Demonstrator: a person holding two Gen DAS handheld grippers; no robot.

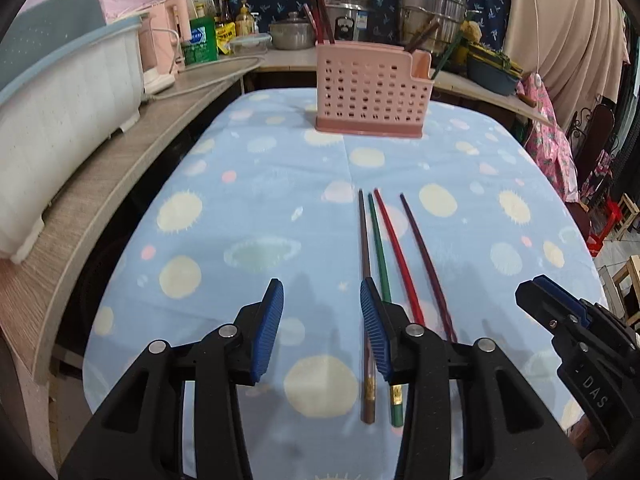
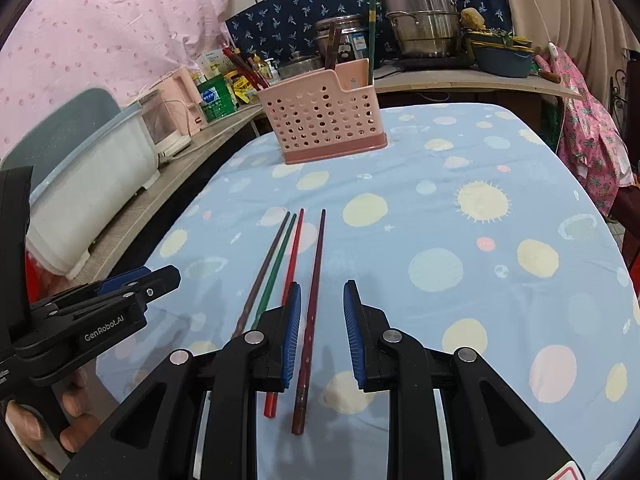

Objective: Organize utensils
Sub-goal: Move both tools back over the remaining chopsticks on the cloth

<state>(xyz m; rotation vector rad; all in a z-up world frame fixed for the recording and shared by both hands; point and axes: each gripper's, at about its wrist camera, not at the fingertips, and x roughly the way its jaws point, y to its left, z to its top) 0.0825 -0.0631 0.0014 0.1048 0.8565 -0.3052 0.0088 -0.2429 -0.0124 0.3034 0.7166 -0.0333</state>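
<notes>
Four chopsticks lie side by side on the blue dotted tablecloth (image 1: 260, 208): brown (image 1: 365, 256), green (image 1: 379, 256), red (image 1: 396, 248) and dark purple (image 1: 424, 256). My left gripper (image 1: 320, 292) hovers open over their thick ends, its right pad above the brown one. My right gripper (image 2: 322, 292) is open too, and the dark purple chopstick (image 2: 316, 264) on the cloth shows between its pads, with the red one (image 2: 294, 252) beside its left pad. A pink perforated holder (image 1: 372, 92) stands at the table's far end with several chopsticks upright in it.
A wooden counter (image 1: 120, 184) along the left carries a white and blue tub (image 1: 60, 112), a pink appliance (image 2: 180, 96) and bottles. Steel pots (image 1: 432, 12) stand behind the holder. A hand (image 2: 76, 412) holds the left gripper's handle. The table's right edge drops to chairs.
</notes>
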